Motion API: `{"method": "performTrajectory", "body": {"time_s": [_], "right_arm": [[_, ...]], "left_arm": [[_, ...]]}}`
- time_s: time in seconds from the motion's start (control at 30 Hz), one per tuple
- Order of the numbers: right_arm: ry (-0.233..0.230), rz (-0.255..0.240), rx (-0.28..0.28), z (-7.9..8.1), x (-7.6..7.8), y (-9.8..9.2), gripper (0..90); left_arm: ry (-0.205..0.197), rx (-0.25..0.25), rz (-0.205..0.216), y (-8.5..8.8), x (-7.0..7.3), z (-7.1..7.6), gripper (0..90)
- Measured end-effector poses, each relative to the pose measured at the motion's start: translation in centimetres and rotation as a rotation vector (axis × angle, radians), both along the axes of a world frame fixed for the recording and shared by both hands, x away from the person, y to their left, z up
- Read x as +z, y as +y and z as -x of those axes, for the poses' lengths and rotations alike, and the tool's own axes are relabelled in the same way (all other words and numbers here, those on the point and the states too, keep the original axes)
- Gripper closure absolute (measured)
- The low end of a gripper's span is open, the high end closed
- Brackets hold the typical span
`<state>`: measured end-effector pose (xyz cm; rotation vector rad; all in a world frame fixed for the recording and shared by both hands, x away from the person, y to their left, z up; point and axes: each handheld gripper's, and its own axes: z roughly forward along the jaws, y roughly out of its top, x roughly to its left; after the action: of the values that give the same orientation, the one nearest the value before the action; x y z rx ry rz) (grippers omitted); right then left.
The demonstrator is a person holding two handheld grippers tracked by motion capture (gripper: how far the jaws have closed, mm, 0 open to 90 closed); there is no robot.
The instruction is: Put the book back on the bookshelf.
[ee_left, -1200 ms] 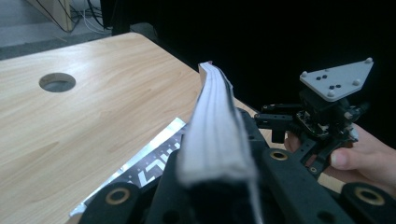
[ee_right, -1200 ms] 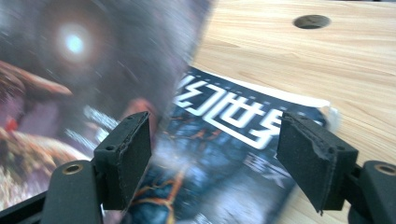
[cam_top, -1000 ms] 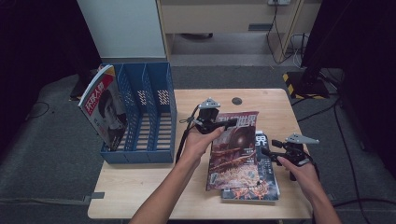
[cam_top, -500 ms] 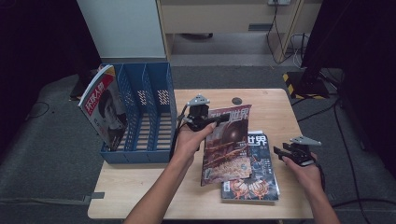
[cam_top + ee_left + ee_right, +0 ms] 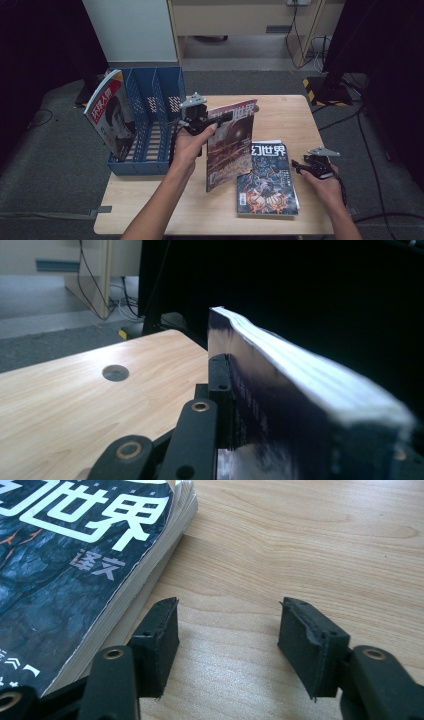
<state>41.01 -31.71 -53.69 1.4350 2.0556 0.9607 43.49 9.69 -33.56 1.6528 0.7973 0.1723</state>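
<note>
Wooden table (image 5: pixel 280 115) carries a blue file rack (image 5: pixel 150 120), one magazine already in its left slot. Left gripper (image 5: pixel 220 118) is clamped on the raised magazine (image 5: pixel 230 145), upright, just right of the rack. Keep it vertical and enter an empty slot squarely. Right gripper (image 5: pixel 227 645), jaws parted and just reopening, nothing between them, rests beside the flat magazine (image 5: pixel 267 177)

A pale wooden worktop (image 5: pixel 280 117) fills the centre of the high view, with a round dark cable hole (image 5: pixel 115 372) toward its far edge; a blue file rack (image 5: pixel 155 100) with three slots stands at the worktop's left side; a magazine with a red title band (image 5: pixel 111 120) leans tilted in the rack's leftmost slot; a white panel (image 5: pixel 132 30) stands upper left; cables (image 5: pixel 305 30) trail over grey floor (image 5: pixel 60 165) behind.
</note>
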Motion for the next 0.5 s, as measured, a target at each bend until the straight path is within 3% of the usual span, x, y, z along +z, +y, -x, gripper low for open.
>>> {"method": "performTrajectory", "body": {"time_s": [0.07,0.5], "right_arm": [[0.0,0.018,0.009,0.0,0.0,0.1,37.9],[-0.001,0.023,0.012,0.0,0.0,0.3,35.5]], "left_arm": [[-0.007,0.008,0.0,0.4,0.4,0.1,83.6],[-0.037,0.065,-0.012,2.2,2.3,0.5,83.6]]}}
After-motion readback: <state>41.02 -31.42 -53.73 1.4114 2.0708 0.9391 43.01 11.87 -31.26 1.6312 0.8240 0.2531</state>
